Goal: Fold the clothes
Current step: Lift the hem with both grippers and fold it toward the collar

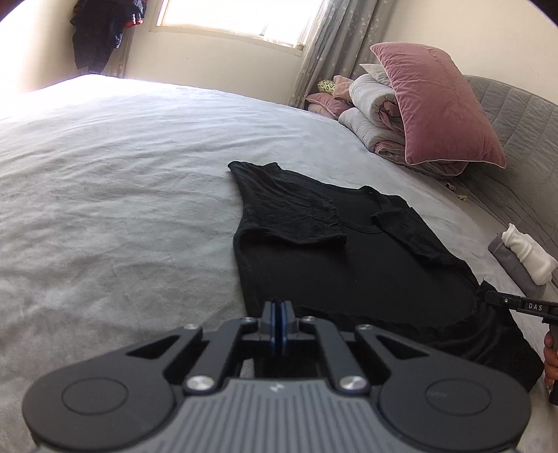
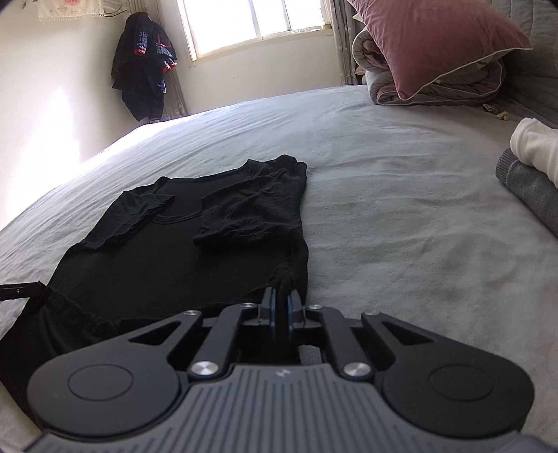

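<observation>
Here, closest to each camera, the two grippers sit at the near hem of a black T-shirt [image 1: 348, 265] spread on a grey bed sheet [image 1: 104, 209]. The left gripper [image 1: 278, 310] has its jaws pressed together at the hem's left corner, and the other wrist view shows its fingertip with black cloth bunched around it, so it reads as pinching the hem. The right gripper [image 2: 282, 299] is likewise closed, with a twist of black fabric rising from between its pads at the right corner of the hem. Holding both lower corners at once makes sense for folding: the bottom edge can be carried as one straight line up toward the collar. Just beyond the grippers the shirt's body lies flat, and farther on both sleeves are already turned inward across the chest, which narrows the garment into a strip ready for a lengthwise fold (the neckline lies farthest from the grippers). To the right, apart from the shirt, a folded grey garment [image 2: 530, 191] with a white one [image 2: 533, 146] on top looks like a finished stack kept clear of the working area. At the bed's far end a pink pillow [image 1: 436, 108] leans on a rolled duvet [image 1: 369, 115], and beyond that stand the window [image 2: 251, 24] and dark clothes hanging in the corner [image 2: 143, 69].
</observation>
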Demonstrator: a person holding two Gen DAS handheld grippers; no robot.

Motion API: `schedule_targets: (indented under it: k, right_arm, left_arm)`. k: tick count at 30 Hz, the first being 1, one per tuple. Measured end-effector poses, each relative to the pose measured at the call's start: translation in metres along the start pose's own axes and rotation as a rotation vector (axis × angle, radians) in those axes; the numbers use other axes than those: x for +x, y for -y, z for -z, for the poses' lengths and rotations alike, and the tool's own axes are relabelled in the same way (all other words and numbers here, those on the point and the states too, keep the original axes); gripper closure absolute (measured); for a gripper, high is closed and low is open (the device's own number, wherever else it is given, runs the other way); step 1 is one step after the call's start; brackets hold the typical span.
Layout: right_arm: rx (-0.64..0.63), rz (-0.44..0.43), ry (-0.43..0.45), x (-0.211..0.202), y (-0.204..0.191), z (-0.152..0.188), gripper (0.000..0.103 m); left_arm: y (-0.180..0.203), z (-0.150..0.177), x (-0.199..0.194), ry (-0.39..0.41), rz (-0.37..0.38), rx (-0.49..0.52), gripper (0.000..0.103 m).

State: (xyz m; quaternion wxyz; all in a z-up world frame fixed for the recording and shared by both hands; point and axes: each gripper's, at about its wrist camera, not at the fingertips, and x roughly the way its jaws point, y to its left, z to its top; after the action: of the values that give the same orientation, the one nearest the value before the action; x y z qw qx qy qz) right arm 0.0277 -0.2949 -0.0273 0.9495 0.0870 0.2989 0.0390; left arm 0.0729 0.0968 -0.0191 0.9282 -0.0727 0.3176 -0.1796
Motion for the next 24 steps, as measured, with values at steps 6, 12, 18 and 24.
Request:
schedule_targets:
  k: [6,12,18,24]
  right_arm:
    - [-0.051,0.030,0.070,-0.015,-0.005,0.001,0.098]
    - [-0.084,0.047,0.118,-0.024,-0.013,0.000,0.098]
    - [-0.117,0.061,0.189,-0.034,-0.019,-0.004,0.099]
    - [-0.149,0.092,0.311,-0.039,-0.021,-0.013,0.099]
  left_arm:
    - [-0.004,0.001,-0.018,0.074,0.000,-0.006,0.100]
    - [-0.003,-0.001,-0.027,0.142,0.001,-0.029,0.101]
    - [0.004,-0.004,-0.032,0.201,-0.009,-0.027,0.101]
    - [0.003,-0.014,-0.033,0.320,-0.054,-0.064,0.101]
